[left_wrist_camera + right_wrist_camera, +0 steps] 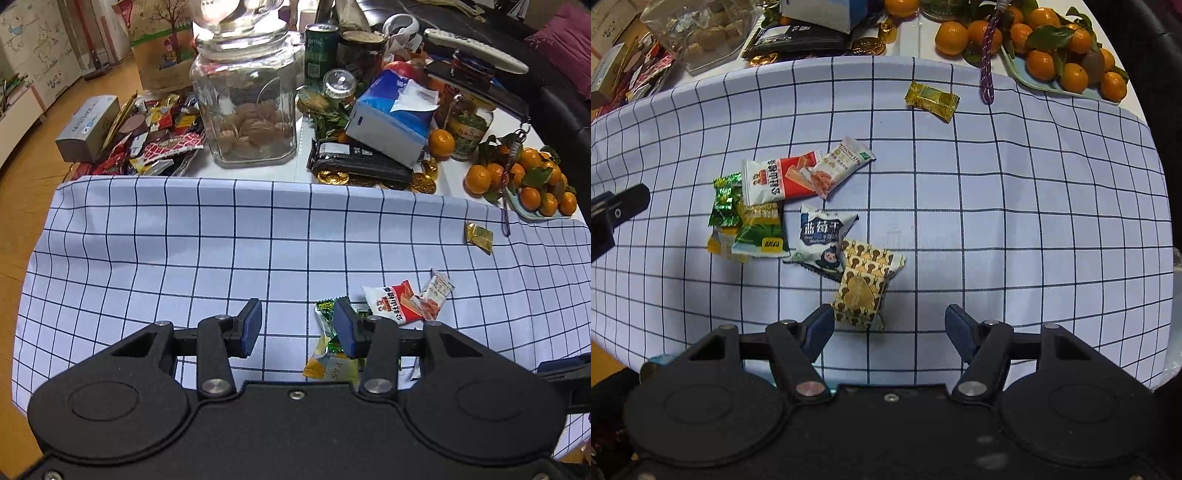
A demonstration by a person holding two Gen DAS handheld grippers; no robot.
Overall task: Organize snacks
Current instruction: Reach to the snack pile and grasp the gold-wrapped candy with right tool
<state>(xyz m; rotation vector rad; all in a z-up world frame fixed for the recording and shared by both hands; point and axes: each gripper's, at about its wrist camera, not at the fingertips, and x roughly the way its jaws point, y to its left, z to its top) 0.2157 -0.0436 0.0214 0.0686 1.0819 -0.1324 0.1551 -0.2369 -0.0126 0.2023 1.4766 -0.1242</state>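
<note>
Several snack packets lie in a loose cluster on the checked cloth (997, 221): a red and white packet (779, 179), a hawthorn strip packet (842, 166), a green candy (726, 199), a yellow-green packet (759, 229), a blueberry packet (823, 240) and a gold-patterned packet (862, 291). A lone gold candy (932, 99) lies farther back. My right gripper (888, 328) is open and empty, just in front of the gold-patterned packet. My left gripper (297, 326) is open and empty; its right finger covers the green candy (325, 314) beside the red and white packet (395, 301).
Behind the cloth stand a glass jar of walnuts (251, 107), a pile of wrapped snacks (155, 136), a tissue pack (391, 114), a black packet (362, 162), gold coins (332, 177) and a tray of tangerines (1052, 48). A purple cord (988, 55) hangs onto the cloth.
</note>
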